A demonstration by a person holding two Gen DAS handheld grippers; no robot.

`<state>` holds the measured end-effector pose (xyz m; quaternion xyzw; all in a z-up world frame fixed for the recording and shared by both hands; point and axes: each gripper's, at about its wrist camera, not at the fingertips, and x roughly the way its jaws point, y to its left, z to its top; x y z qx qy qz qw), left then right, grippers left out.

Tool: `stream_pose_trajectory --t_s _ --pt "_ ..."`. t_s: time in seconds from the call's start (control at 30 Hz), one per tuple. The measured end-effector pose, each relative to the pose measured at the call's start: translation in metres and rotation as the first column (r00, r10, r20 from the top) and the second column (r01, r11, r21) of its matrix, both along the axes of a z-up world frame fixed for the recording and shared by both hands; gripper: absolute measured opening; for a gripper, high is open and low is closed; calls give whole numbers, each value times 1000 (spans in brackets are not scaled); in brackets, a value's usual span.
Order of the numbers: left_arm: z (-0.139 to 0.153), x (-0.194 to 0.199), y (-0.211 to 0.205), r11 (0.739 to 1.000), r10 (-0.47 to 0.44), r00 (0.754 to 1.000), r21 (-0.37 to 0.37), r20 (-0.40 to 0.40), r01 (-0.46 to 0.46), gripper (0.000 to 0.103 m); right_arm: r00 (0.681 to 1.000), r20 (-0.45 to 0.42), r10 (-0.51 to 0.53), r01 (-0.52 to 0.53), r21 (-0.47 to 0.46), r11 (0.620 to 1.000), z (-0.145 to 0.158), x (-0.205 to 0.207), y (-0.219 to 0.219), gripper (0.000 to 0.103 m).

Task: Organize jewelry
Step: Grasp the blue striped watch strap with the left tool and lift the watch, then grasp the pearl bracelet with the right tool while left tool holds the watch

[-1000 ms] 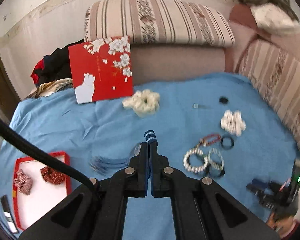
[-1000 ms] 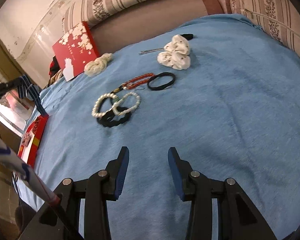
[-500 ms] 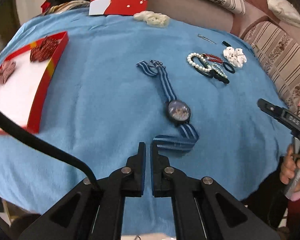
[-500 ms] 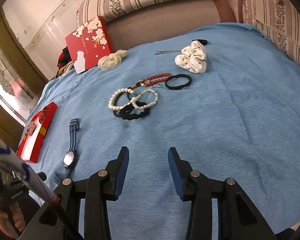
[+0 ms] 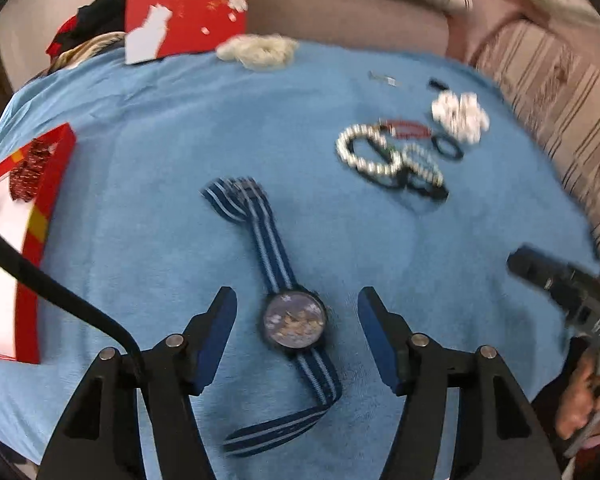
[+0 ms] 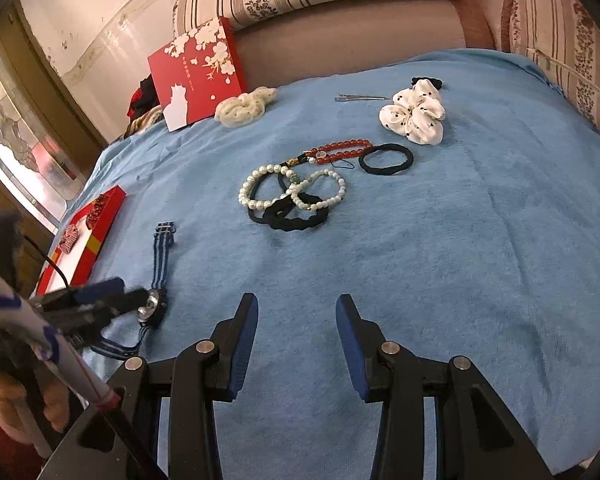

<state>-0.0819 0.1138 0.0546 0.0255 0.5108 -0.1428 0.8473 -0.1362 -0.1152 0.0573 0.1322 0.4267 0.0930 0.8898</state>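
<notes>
Left gripper (image 5: 296, 320) over the watch (image 5: 294, 320) on the blue cloth (image 5: 148, 208)
We saw its jaws just opening, astride the dial at lower centre without touching; right gripper (image 6: 296, 328) jaws stood spread, empty

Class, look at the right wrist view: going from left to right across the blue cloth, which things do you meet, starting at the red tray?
Red tray → watch → cream scrunchie → black hair tie → spotted white scrunchie.

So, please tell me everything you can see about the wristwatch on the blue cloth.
The wristwatch lies flat and face up on the blue cloth. It has a round dark case, a bluish patterned dial and a navy strap, apparently fabric, with pale stripes; the near end folds back. The left gripper, jaws just opened, straddles the case without touching it.
</notes>
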Motion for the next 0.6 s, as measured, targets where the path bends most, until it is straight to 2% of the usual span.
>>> stream_pose_trajectory --t_s 0.07,0.1,0.13,0.27,0.37,0.5,0.6 --pt "-12 -1 -4 1000 -4 1000 3 -27 4 59 1000 -4 5 -5 -6 1000 -2 7 -1 44" --pt "-18 -1 -4 1000 1 999 6 -40 -1 53 1000 -7 8 -8 -6 1000 -3 12 -1 44" --pt "-22 -2 -3 1000 19 999 25 -39 -18 39 1000 -10 14 -14 -5 1000 -4 18 -1 44" --pt "-17 -3 12 998 50 999 -29 -17 -51 39 998 -9 54 -54 19 998 -2 43 7 44" --pt "-1 -9 30 994 95 995 -57 25 -93 39 991 6 136 -136 19 991 3 66 31 44" --pt "21 -17 52 987 137 988 -98 66 -130 39 970 3 242 -241 -69 968 0 101 76 44" --pt "33 -23 68 982 166 981 -111 98 -155 39 963 -11 269 -269 -121 956 -7 122 97 43"
